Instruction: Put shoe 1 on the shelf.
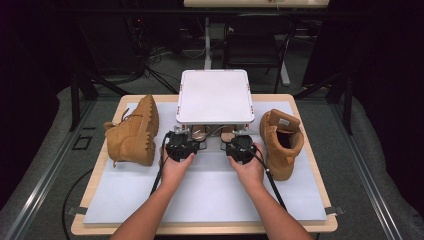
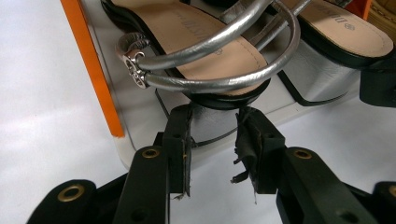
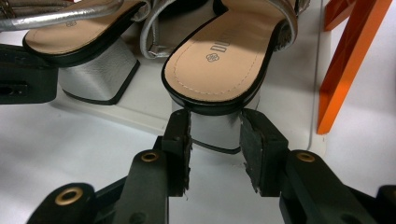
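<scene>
A pair of silver-strapped sandals stands on the lower white shelf of a small rack. My left gripper is shut on the silver block heel of the left sandal. In the same way my right gripper is shut on the heel of the right sandal. From above, both grippers, left and right, reach under the rack's white top, side by side. Most of each sandal is hidden beneath that top.
A tan boot lies on its side left of the rack. Its mate stands upright on the right. Orange rack posts flank the sandals. A white mat covers the wooden table.
</scene>
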Demonstrator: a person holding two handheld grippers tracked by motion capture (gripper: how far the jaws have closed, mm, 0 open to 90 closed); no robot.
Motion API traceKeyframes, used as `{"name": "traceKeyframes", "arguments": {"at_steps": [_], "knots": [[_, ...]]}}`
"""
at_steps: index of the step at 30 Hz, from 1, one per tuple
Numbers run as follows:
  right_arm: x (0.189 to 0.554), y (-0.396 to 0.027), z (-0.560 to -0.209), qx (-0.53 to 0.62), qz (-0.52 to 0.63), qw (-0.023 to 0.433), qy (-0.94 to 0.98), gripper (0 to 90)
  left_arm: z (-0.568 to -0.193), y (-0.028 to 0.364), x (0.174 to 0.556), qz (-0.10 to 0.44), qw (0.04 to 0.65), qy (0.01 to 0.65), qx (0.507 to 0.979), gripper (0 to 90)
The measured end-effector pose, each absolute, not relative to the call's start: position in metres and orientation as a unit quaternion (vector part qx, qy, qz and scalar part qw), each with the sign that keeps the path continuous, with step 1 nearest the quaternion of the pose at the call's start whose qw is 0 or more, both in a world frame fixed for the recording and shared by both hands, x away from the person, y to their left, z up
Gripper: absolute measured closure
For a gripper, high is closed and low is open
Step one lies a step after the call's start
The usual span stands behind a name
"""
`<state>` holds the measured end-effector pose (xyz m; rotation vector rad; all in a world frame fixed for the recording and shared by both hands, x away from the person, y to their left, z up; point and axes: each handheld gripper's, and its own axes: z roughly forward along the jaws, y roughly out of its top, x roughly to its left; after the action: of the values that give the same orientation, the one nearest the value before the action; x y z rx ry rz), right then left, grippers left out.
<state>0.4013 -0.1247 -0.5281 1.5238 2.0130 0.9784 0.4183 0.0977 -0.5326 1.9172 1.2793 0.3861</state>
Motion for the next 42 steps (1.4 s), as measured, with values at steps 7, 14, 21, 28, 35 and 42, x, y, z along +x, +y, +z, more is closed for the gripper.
{"name": "traceKeyframes", "arguments": {"at_steps": [7, 14, 21, 28, 35, 42], "knots": [[0.406, -0.126, -0.529, 0.553, 0.355, 0.215, 0.723, 64.1, -0.534, 0.095, 0.424, 0.153, 0.385, 0.505, 0.757, 65.5], [0.409, -0.127, -0.53, 0.555, 0.359, 0.21, 0.72, 63.9, -0.535, 0.096, 0.422, 0.157, 0.387, 0.505, 0.755, 66.7], [0.412, -0.128, -0.531, 0.561, 0.354, 0.209, 0.718, 63.8, -0.536, 0.101, 0.41, 0.151, 0.392, 0.501, 0.757, 65.9], [0.401, -0.126, -0.532, 0.546, 0.344, 0.224, 0.731, 60.6, -0.538, 0.107, 0.396, 0.143, 0.389, 0.494, 0.765, 62.7], [0.382, -0.128, -0.528, 0.522, 0.339, 0.223, 0.75, 58.3, -0.535, 0.117, 0.38, 0.144, 0.393, 0.488, 0.766, 59.9], [0.36, -0.134, -0.526, 0.503, 0.351, 0.214, 0.76, 60.5, -0.53, 0.133, 0.359, 0.146, 0.397, 0.474, 0.772, 57.4]]}}
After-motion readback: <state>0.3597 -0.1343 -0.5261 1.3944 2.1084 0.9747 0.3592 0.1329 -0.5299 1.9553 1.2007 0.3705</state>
